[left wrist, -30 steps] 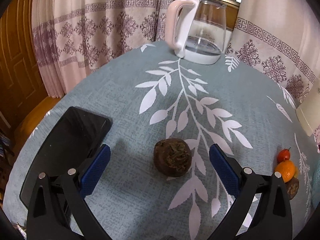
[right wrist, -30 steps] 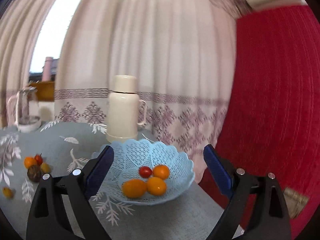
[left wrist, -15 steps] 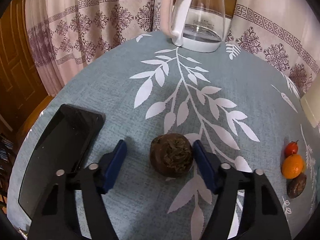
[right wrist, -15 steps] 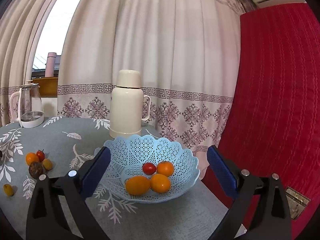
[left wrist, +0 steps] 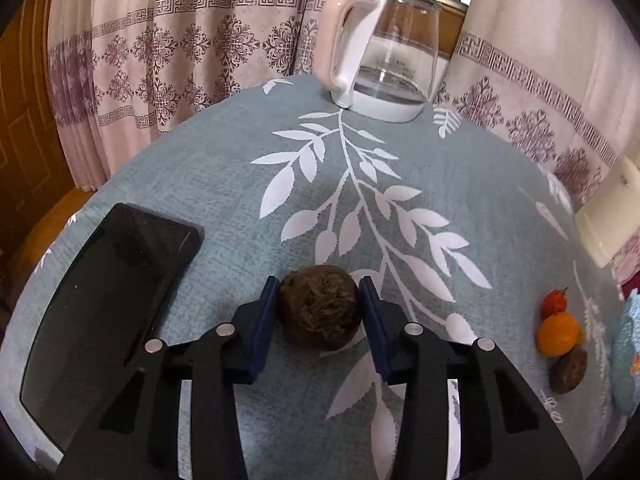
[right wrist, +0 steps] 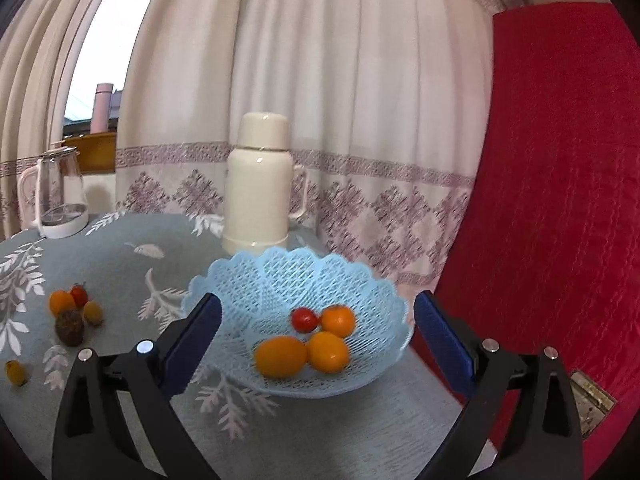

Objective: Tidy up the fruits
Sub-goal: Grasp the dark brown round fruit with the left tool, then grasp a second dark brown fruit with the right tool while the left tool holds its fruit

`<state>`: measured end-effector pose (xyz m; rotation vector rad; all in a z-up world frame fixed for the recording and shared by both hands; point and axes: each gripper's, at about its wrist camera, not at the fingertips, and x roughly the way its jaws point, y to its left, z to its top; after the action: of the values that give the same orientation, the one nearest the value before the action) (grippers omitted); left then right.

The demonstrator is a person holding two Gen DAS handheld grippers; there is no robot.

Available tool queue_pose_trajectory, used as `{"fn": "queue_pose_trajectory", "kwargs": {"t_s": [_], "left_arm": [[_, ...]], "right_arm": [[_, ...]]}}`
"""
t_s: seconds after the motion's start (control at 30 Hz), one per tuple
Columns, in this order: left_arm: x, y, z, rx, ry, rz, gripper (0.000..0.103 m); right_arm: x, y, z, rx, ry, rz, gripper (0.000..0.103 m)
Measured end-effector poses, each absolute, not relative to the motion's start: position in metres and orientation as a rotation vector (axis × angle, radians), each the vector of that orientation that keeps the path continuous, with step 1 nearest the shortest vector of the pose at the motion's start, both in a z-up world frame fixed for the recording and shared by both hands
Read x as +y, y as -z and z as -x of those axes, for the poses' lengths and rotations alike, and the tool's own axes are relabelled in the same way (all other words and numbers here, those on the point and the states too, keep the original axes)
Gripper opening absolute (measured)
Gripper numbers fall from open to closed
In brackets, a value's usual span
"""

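Left gripper (left wrist: 319, 312) has its jaws just closed in on the brown wrinkled fruit (left wrist: 319, 307): both blue pads (left wrist: 266, 320) sit against its sides, fruit resting on the tablecloth (left wrist: 240, 184), near edge of the table, just right of the black phone (left wrist: 116, 280). Squeezing across the widest part makes sense, round and rough skin, least likely to roll out (whether the hold is firm enough to lift I can't judge from here). Right gripper (right wrist: 316, 336) is spread wide and pinching nothing, hovering with the blue lattice bowl (right wrist: 280, 280) framed between its fingers; looks parked, leaving the bowl mouth clear for the drop. Bowl sits at the right end of the table, in front of the cream thermos (right wrist: 260, 184), and already holds a small red fruit (right wrist: 304, 319) and three orange ones (right wrist: 280, 356), so that's clearly the collecting spot. A loose cluster (right wrist: 72, 312) waits on the cloth left of the bowl: orange, red, yellow and another brown one, plus a stray yellow fruit (right wrist: 16, 372) nearer the edge. Glass kettle (left wrist: 384, 56) stands far back, out of the carry path.
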<state>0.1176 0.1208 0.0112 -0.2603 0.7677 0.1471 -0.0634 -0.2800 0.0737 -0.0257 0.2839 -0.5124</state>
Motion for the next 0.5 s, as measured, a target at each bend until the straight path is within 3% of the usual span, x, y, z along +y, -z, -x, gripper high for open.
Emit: {"fn": "queue_pose_trajectory", "kwargs": {"t_s": [0.5], "left_arm": [[0.125, -0.03, -0.094, 0.615, -0.136, 0.319, 0.042]], "right_arm": [[-0.191, -0.061, -0.021, 0.569, 0.049, -0.094, 0.096]]}}
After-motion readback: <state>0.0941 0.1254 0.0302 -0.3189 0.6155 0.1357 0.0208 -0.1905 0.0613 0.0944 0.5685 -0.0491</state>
